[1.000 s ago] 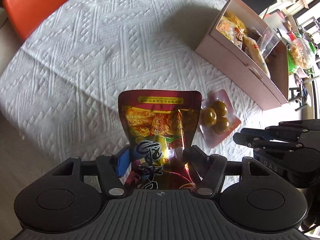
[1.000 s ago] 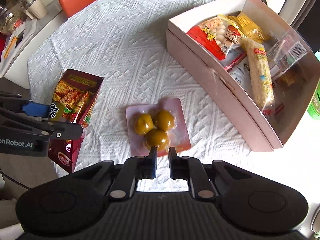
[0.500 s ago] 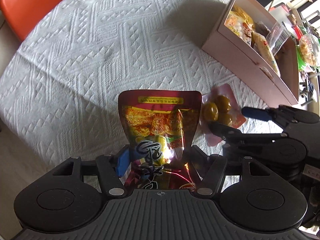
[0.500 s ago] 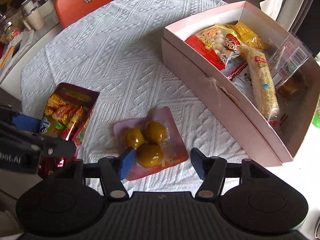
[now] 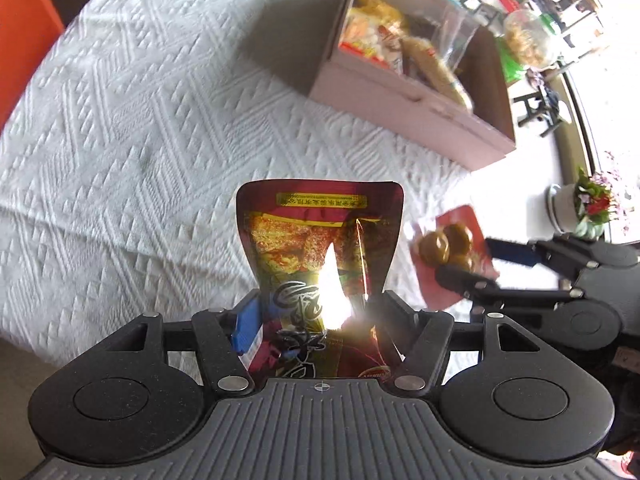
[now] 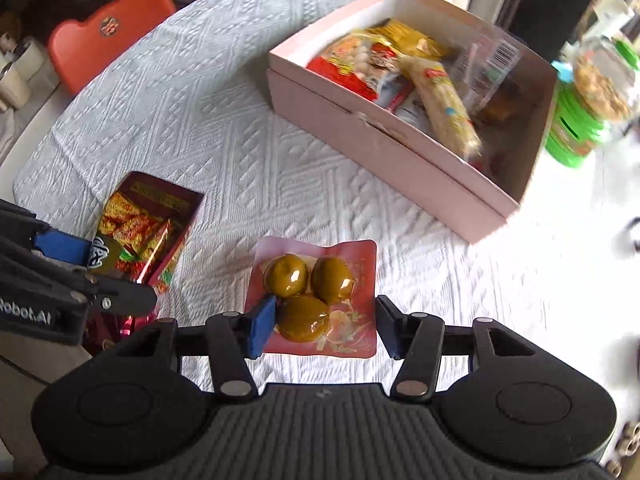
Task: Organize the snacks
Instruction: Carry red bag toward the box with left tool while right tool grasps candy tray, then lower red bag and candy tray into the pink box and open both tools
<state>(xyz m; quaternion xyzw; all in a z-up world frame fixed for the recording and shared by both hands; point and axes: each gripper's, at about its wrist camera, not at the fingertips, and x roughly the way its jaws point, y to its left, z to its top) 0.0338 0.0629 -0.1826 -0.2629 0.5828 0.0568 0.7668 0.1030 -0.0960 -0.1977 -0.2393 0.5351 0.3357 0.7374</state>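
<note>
A: What has the left gripper [image 5: 318, 318] got?

B: Its fingers are clamped on the lower part of the dark red snack pouch [image 5: 320, 248], which stands up from the grip. Glare hides part of the print.

A: And the right gripper [image 6: 322, 326]?

B: Spread wide. The blue finger [image 6: 262, 330] sits at the left edge of the pink packet of three green plums [image 6: 316, 296] and the other finger just beside its right edge. I cannot tell whether either presses the packet or whether the packet lies on the cloth.

A: Where do those two snacks sit in relation to each other?

B: Near each other, pouch to the left and packet to the right, both at the near side of the bench [image 6: 224, 128] with its white quilted cloth.

A: Farther back?

B: The open pink box [image 6: 372, 136] stands well apart from them, with several wrapped snacks [image 6: 400, 72] inside. Just beyond it is a green container [image 6: 576, 128], and an orange chair [image 6: 104, 28] at the far left edge.
</note>
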